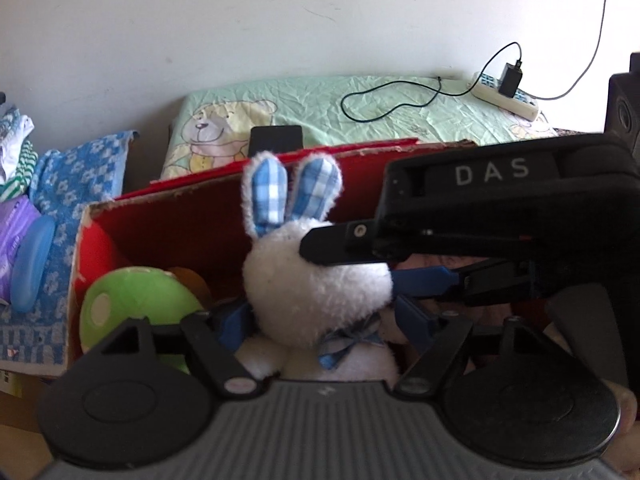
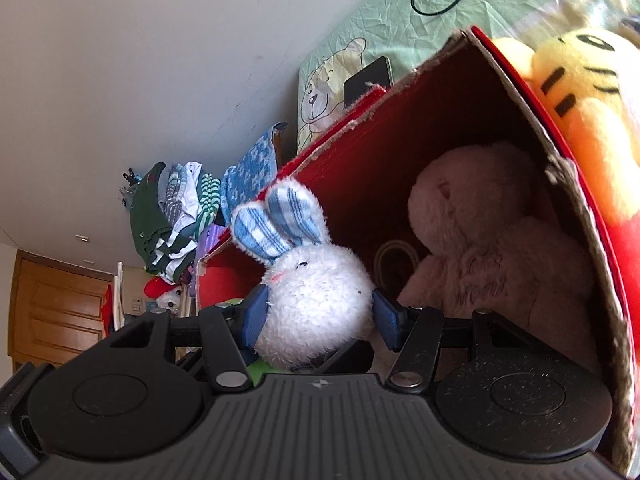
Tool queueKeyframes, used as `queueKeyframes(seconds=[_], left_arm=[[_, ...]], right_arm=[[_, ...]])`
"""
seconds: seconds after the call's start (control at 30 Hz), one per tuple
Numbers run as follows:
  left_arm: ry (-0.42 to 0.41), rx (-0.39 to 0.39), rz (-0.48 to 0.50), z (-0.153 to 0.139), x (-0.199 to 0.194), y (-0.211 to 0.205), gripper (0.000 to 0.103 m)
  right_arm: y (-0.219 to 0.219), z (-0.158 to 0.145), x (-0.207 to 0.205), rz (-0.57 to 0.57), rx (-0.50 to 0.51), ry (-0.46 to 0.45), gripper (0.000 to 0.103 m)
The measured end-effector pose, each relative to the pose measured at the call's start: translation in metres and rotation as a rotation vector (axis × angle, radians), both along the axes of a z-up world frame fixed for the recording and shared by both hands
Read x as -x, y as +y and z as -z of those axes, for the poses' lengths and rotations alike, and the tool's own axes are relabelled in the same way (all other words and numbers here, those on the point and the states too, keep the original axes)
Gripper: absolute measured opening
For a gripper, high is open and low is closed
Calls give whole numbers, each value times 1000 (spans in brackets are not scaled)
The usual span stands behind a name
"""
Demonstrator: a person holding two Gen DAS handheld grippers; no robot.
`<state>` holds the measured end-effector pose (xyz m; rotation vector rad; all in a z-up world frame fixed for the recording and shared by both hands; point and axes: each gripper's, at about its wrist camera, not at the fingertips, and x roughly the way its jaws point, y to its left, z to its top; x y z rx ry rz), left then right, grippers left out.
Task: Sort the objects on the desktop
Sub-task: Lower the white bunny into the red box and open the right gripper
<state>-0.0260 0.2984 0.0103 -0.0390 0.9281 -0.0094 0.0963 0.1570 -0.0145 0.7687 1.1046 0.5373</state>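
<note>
Fingers of both grippers pinch the white bunny (image 2: 316, 300) over a red box (image 1: 176, 220) beside the bed (image 1: 360, 108).

The right gripper (image 2: 318, 312) reaches in from the right, level, and its blue pads (image 2: 387, 312) press on both sides of the white bunny (image 2: 316, 300) head; seen from the left wrist its black body (image 1: 500, 208) crosses the frame with one finger lying over the head. The left gripper (image 1: 324, 320) points forward, its fingers (image 1: 416, 320) spread on either side of the bunny's neck and body, whether touching is unclear
</note>
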Motion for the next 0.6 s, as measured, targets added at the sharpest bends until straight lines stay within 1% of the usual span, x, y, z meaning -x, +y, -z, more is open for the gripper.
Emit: queueKeyframes(seconds=[0.07, 0.17, 0.3, 0.37, 0.5, 0.6], left_arm=[[-3, -32, -10, 2, -5, -3, 74], [-7, -54, -20, 4, -8, -4, 74], [-3, -88, -6, 6, -9, -9, 77], [-9, -90, 2, 5, -6, -10, 78], [-16, -67, -9, -1, -2, -6, 83], [-4, -93, -26, -2, -4, -7, 84]], right_arm=[[4, 1, -5, -4, 11, -33, 58], [6, 2, -7, -13, 12, -62, 58], [1, 2, -5, -24, 4, -70, 58], [-1, 1, -2, -26, 8, -81, 61], [-5, -3, -1, -6, 4, -91, 61], [-8, -5, 1, 4, 0, -105, 61]])
